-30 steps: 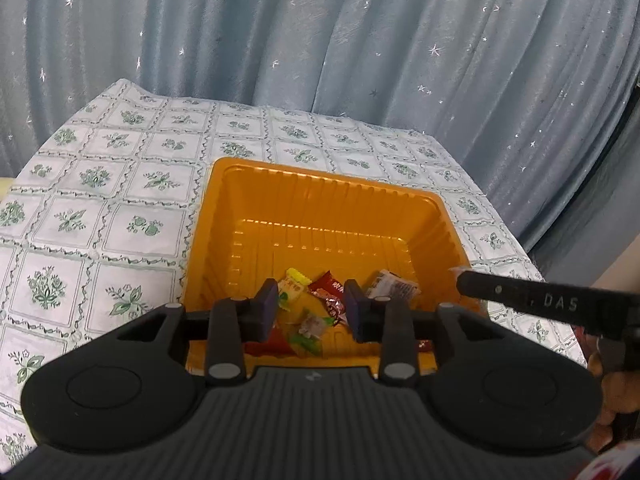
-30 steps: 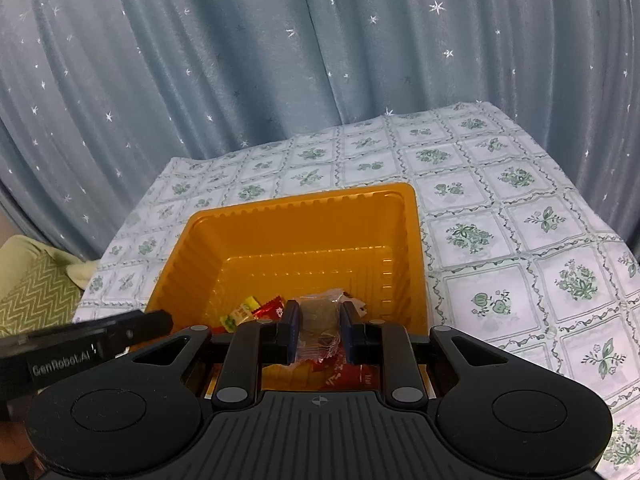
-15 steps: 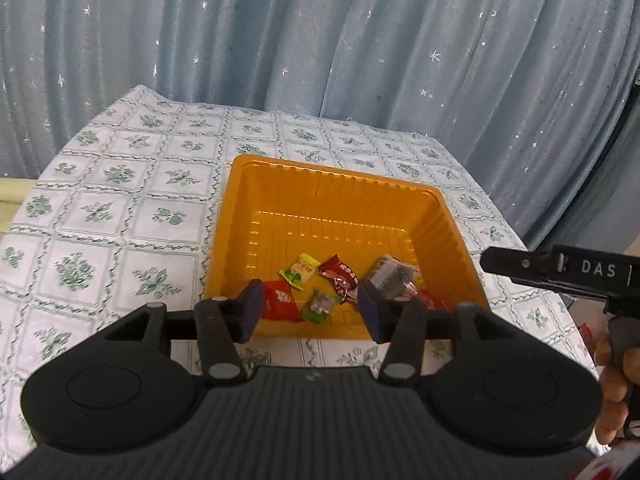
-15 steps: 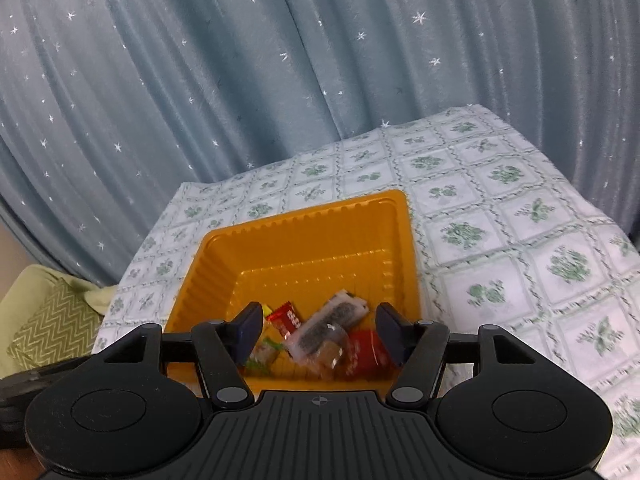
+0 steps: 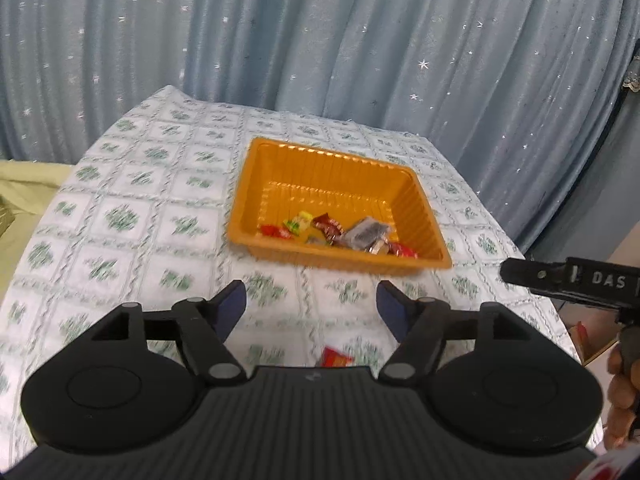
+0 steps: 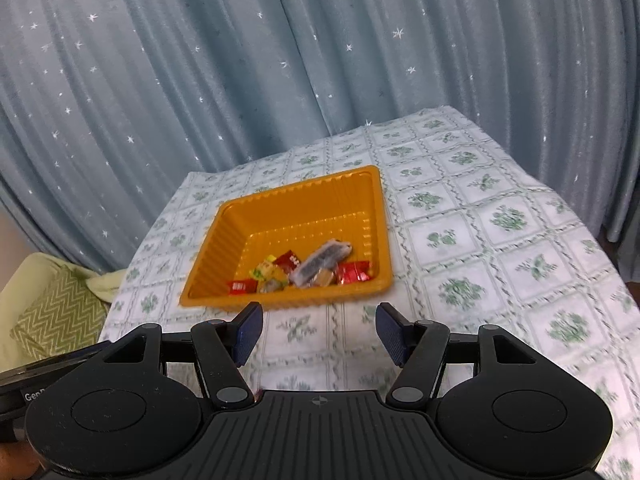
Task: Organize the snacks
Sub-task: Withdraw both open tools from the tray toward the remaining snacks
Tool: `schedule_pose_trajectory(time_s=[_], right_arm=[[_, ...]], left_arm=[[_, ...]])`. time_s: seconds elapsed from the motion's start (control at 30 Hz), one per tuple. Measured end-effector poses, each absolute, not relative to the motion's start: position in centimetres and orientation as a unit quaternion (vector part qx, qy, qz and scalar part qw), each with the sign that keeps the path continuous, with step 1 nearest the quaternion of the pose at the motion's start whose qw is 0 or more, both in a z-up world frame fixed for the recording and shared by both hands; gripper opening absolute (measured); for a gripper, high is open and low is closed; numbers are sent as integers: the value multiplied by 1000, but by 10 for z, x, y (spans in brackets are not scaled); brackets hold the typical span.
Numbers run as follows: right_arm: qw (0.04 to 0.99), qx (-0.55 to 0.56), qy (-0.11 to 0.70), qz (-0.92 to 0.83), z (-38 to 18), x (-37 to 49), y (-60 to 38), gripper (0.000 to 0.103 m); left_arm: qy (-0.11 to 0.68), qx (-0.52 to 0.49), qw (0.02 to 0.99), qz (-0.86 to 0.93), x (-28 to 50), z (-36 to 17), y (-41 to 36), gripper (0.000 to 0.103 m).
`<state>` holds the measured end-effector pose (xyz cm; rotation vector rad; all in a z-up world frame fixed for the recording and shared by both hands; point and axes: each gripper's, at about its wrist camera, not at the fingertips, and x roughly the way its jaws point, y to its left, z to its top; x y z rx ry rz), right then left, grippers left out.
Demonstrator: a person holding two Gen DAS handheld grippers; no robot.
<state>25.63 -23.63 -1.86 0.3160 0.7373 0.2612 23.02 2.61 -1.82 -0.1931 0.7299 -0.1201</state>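
Both snacks dropped into orange tray (image 5: pixel 424 216); left gripper (image 5: pixel 312 306) and right gripper (image 6: pixel 319 332) pulled back, jaws just opened, empty; red packet (image 5: pixel 336 357) left on tabletop (image 5: pixel 120 248)

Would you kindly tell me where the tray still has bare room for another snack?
The far half of the tray, toward the curtain, is bare. The near edge is crowded with wrapped snacks.
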Motion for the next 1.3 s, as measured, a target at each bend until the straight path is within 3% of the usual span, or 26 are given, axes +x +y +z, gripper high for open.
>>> schedule_pose_trajectory(time_s=[0.57,1.3], right_arm=[[919,124,351,129,-6,153,-231,63],[915,106,371,121,-37,115,-227,63]], left_arm=[[365,-117,923,-33,119,-15,43,78],[376,-120,919,-8,90,-31,55,78]])
